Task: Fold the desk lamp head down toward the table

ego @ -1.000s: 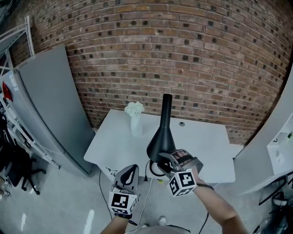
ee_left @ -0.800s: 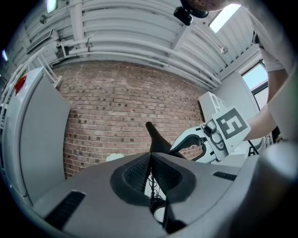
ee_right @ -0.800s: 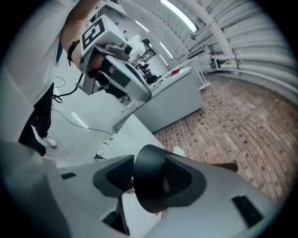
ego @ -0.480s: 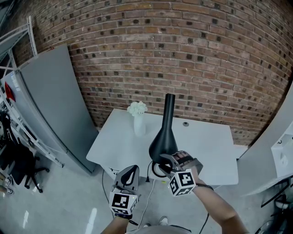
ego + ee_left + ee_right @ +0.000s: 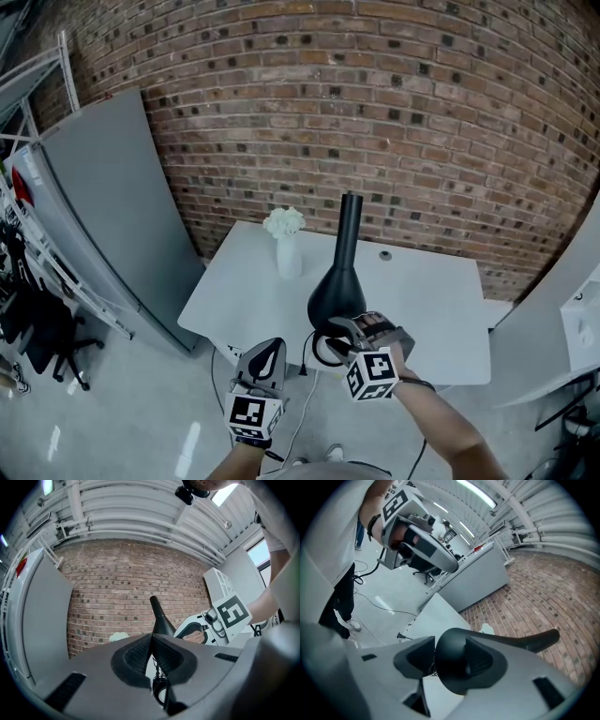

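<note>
A black desk lamp stands at the front edge of the white table (image 5: 427, 291). Its cone-shaped head (image 5: 335, 289) is wide end down, and the slim neck (image 5: 349, 220) rises straight up. My right gripper (image 5: 343, 337) is shut on the wide end of the lamp head (image 5: 452, 660), with a pad on either side. My left gripper (image 5: 265, 353) hangs lower left, in front of the table, shut with nothing in it. From the left gripper view the lamp (image 5: 161, 619) shows just past the closed fingertips (image 5: 151, 649).
A white vase with white flowers (image 5: 287, 246) stands on the table's back left. A small round fitting (image 5: 384, 254) sits near the back edge. A grey cabinet (image 5: 103, 216) stands left and a white panel (image 5: 562, 291) right. A cable (image 5: 300, 398) hangs off the front edge.
The head view has drifted a little, so table and lamp sit slightly further right. Lamp head and both grippers keep the same pose.
</note>
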`<state>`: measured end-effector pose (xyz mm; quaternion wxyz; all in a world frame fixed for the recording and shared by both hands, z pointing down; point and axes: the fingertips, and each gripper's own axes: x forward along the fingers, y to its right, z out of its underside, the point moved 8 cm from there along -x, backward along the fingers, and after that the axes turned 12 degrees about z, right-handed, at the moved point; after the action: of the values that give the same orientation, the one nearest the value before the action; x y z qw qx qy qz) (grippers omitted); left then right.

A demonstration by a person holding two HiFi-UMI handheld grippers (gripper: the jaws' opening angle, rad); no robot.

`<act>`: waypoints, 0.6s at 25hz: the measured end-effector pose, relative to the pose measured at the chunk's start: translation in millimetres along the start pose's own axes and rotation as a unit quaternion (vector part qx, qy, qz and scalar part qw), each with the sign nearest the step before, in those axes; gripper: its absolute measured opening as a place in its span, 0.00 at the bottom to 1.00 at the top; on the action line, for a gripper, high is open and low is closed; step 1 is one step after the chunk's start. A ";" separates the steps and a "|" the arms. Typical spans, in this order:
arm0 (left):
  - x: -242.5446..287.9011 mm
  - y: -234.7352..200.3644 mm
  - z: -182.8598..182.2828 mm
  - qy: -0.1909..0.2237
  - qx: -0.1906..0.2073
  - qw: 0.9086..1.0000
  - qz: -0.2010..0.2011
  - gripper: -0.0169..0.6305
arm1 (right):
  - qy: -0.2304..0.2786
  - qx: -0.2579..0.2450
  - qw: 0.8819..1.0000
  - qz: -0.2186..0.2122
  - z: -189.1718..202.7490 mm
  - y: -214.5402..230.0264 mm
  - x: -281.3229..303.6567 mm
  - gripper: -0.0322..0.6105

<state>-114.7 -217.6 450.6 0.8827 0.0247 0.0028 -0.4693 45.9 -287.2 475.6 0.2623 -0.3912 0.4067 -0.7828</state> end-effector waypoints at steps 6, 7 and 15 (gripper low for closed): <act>2.1 -2.5 -1.1 0.000 0.006 1.000 -0.009 0.04 | 0.010 0.021 1.000 0.001 5.9 0.3 5.1 0.37; 2.3 -3.7 -1.4 0.000 0.006 1.000 -0.011 0.04 | 0.012 0.023 1.000 0.001 6.4 0.5 5.4 0.37; 8.3 -4.5 -4.3 0.000 0.010 1.000 -0.013 0.04 | 0.021 0.041 0.999 0.003 6.5 1.0 4.3 0.37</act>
<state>-113.8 -226.8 445.9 0.8762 0.0336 -0.0017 -0.4807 48.9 -293.7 478.8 0.2718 -0.3625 0.3806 -0.8061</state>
